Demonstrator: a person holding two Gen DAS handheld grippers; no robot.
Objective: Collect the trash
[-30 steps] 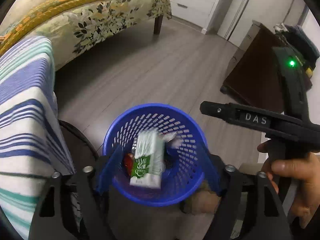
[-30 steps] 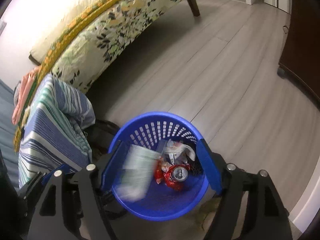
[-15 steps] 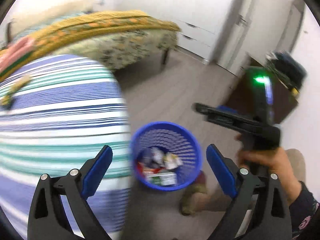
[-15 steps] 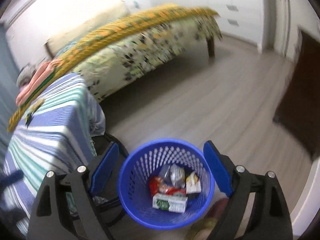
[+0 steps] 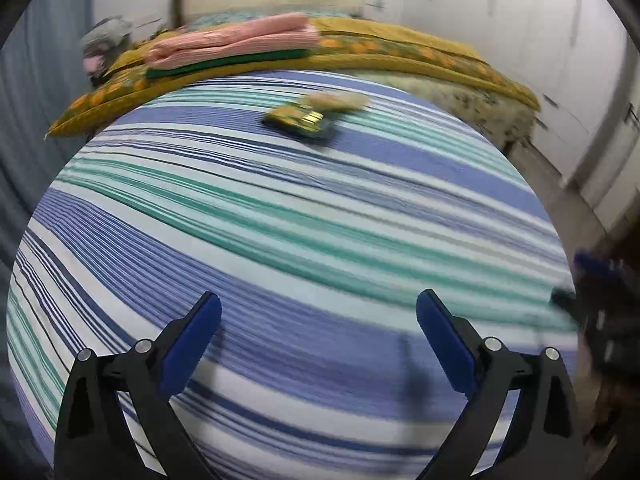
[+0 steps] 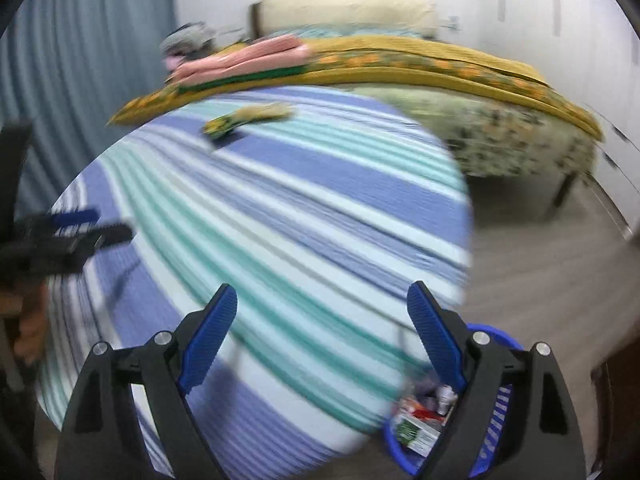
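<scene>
Striped blue, teal and white cloth covers the bench point(image 5: 304, 248), which now fills both wrist views, where a second ago both cameras looked straight down into the blue basket point(image 6: 494, 432). That basket now shows only at the lower right of the right wrist view, on the floor beside the bench's near right edge, with a green-and-white carton point(image 6: 416, 434) and other scraps lying inside it. The carton seen dropping earlier has settled there, so that drop looks finished.

Both hands have swung away from the basket and over the bench. The left gripper point(image 5: 318, 334) and the right gripper point(image 6: 322, 320) have just been opening; their blue fingers point(image 5: 192, 344) stand spread wide with nothing between them.

One blurred yellow-green wrapper point(image 5: 310, 116) lies near the bench's far edge, well apart from both grippers. It is probably the next piece to fetch. A bed point(image 6: 500, 128) with folded pink cloth stands beyond.
</scene>
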